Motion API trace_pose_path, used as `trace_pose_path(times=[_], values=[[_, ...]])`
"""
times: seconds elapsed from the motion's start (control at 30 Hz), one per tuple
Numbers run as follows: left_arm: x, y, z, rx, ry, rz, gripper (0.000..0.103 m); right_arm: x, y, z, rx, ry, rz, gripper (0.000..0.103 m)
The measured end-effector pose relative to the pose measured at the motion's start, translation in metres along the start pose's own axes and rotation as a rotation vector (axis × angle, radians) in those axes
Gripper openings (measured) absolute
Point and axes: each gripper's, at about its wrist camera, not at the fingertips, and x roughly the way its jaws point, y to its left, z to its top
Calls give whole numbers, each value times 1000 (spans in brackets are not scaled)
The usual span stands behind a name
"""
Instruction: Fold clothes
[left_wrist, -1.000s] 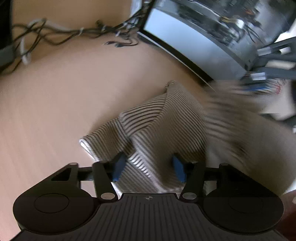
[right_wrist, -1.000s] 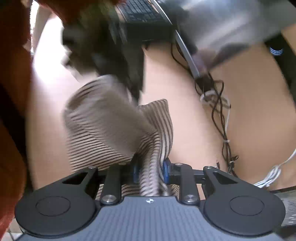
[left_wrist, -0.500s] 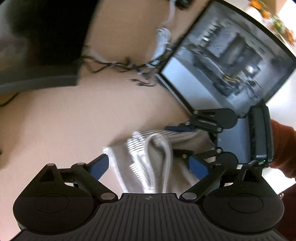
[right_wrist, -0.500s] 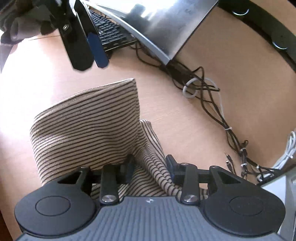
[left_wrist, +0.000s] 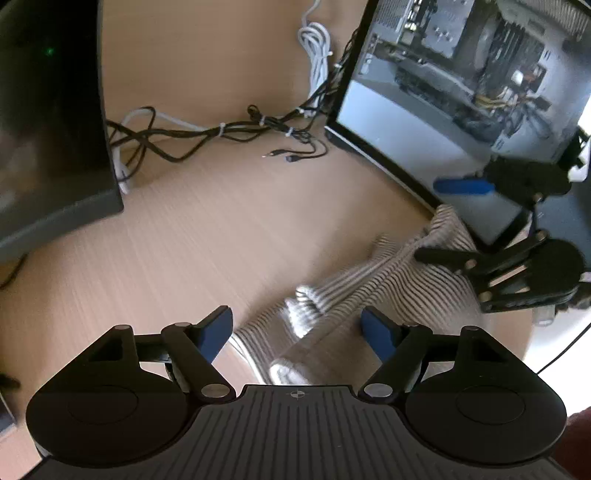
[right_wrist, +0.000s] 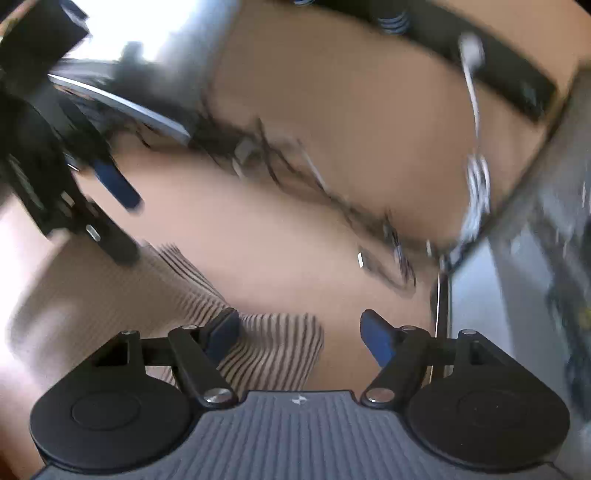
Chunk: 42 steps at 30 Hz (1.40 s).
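Letting go, your right tongs (right_wrist: 299, 332) now stand apart like the left tongs (left_wrist: 297, 330); striped garment (left_wrist: 369, 291) lies bunched at 4 o'clock on the desk (left_wrist: 229, 229), fold unfinished.

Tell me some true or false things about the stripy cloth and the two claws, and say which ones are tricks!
1. Both claws are open. True: the left claw and the right claw each have their jaws spread wide.
2. The stripy cloth is hanging in the air. False: it lies bunched on the wooden table.
3. A tangle of black cables lies on the table. True.
4. The left claw is squeezing the cloth. False: its jaws stand apart with the cloth loose between them.
5. The cloth is plain red. False: it is beige with dark stripes.
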Motion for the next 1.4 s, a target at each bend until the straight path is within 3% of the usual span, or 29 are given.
trace_pose_path(times=[0.1, 0.17, 0.23, 0.3, 0.43, 0.5, 0.57, 0.67, 0.77, 0.8, 0.83, 0.87, 0.93, 1.07, 1.2, 1.4], values=[[5, -1, 6, 14, -2, -21, 79, 21, -1, -6, 71, 37, -52, 81], [-3, -6, 10, 33, -28, -86, 81, 18, -3, -11, 106, 36, -63, 83], [-9, -13, 15, 74, -37, -167, 96, 19, -6, -13, 129, 37, -54, 84], [-9, -23, 18, 140, -23, -206, 97, 17, -11, -14, 162, 37, -41, 85], [21, -32, 18, 227, 52, -135, 97, -8, -20, -9, 272, 56, -11, 85], [39, -24, 16, 202, 89, -117, 96, -34, -22, -10, 336, 59, 16, 87], [52, -13, 15, 160, 117, -129, 98, -52, -22, -13, 393, 78, 30, 97], [57, -1, 11, 86, 127, -160, 98, -77, -21, -29, 488, 147, 127, 99], [56, 2, 7, 72, 120, -165, 98, -74, -21, -56, 691, 277, 269, 99], [56, 3, 7, 69, 118, -166, 98, -68, -22, -66, 775, 324, 317, 98], [57, 3, 6, 64, 117, -168, 98, -62, -24, -76, 856, 346, 360, 90], [57, 3, 6, 58, 117, -171, 98, -57, -26, -80, 905, 354, 379, 75], [54, 3, 2, 50, 120, -175, 98, -48, -32, -84, 983, 359, 400, 73], [46, -2, -12, 43, 137, -173, 98, -38, -50, -67, 931, 291, 316, 67], [33, -15, -33, -21, 144, -228, 98, -13, -55, -36, 804, 249, 230, 68], [25, -57, -51, -21, 145, -391, 99, 9, -27, 27, 499, 120, 99, 68]])
